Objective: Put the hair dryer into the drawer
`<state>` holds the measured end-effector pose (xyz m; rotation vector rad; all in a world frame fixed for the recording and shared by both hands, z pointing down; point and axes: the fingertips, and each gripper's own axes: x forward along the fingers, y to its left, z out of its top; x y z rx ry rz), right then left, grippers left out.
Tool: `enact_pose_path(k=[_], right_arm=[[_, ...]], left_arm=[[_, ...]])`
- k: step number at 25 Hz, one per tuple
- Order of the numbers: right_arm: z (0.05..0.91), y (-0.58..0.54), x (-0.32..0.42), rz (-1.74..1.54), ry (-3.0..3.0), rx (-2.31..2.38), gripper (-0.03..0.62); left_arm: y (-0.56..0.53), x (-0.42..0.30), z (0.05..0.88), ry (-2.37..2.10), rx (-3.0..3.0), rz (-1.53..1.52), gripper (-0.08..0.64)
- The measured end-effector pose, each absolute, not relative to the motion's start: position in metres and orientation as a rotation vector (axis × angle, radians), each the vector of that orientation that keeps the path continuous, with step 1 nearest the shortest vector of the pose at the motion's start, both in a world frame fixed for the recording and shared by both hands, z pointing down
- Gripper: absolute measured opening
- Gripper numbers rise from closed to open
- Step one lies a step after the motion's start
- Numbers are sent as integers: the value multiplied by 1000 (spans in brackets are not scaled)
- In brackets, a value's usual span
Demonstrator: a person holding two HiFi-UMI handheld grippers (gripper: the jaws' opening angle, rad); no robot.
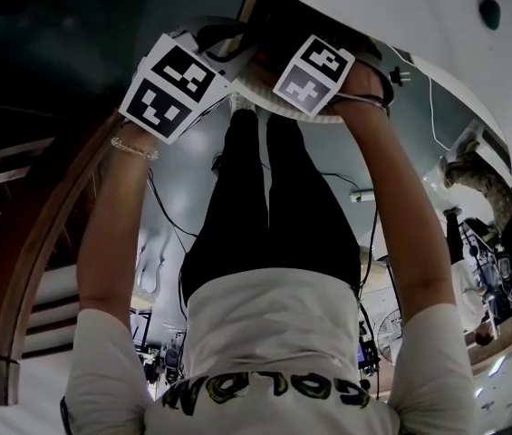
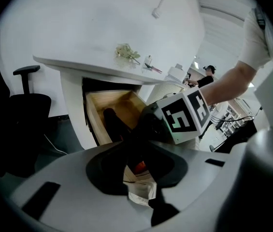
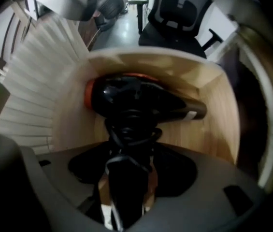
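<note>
Hair dryer [image 3: 141, 100] lay flat inside the open drawer [image 3: 218, 120], so I judged the placing all but done, with only pulling clear left. My right tongs [image 3: 126, 175] stood apart around its handle [image 3: 126, 197], not pinching as far as I could see. My left tongs [image 2: 138, 180] stood apart and empty.

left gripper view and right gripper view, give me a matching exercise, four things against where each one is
Things:
1 hair dryer
2 small plant
3 office chair
4 drawer

Places:
a on top of the white desk
b pulled open under the desk's top
c beside the desk, at the picture's left
d lying on the wooden bottom of the drawer

Pairs: 1-d, 2-a, 3-c, 4-b
</note>
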<state>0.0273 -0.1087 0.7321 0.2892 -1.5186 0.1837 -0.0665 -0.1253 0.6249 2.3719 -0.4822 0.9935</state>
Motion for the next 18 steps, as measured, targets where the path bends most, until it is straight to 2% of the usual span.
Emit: enact_pose_path(k=[10, 18], right_arm=[[650, -98, 41, 297, -1673, 431, 274], [527, -106, 49, 377, -1927, 679, 183]], left_arm=[[-123, -77, 539, -745, 2349, 767, 106], [-109, -64, 450, -908, 2393, 587, 80]])
